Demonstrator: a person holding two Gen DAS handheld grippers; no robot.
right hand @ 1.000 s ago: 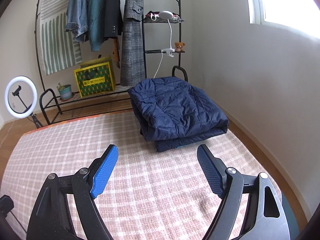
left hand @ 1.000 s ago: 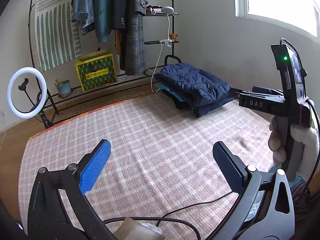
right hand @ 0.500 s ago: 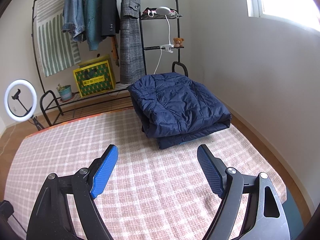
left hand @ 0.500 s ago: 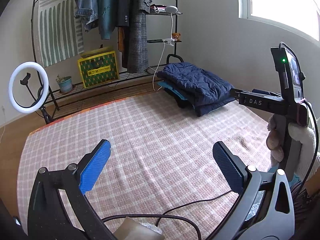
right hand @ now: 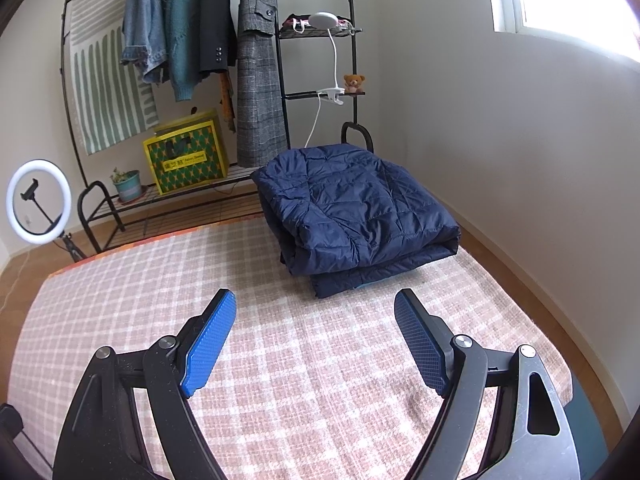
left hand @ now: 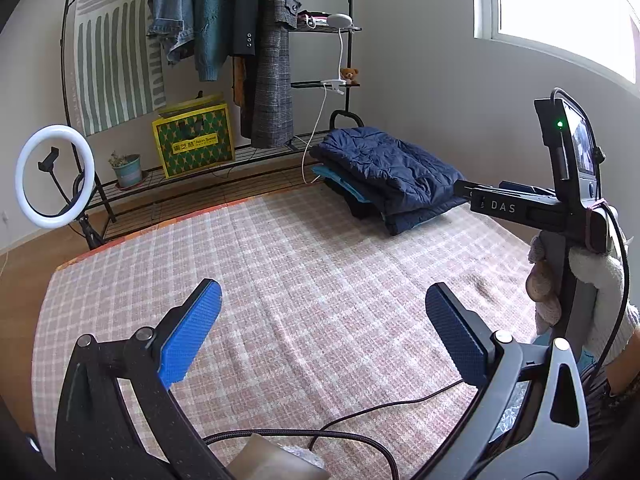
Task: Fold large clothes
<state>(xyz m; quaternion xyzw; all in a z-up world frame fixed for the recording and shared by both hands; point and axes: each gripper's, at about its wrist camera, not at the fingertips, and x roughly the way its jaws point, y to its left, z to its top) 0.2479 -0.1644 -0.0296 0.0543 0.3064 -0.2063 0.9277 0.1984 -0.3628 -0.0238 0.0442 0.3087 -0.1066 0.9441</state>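
Folded jacket (right hand: 352,212) atop a clothes stack at the rug's (right hand: 280,360) far right corner, rack (right hand: 248,80) behind.

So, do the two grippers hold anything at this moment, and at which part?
Nothing is held. The left gripper and the right gripper are both open over the rug; the folded jacket lies apart from them.

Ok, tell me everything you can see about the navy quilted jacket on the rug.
The navy quilted jacket looks puffy and stitched in squares, folded into a thick rectangle. It tops a small stack, with a teal layer and something dark beneath, at the far corner of the checked rug, near the clothes rack. Neither claw touches it.
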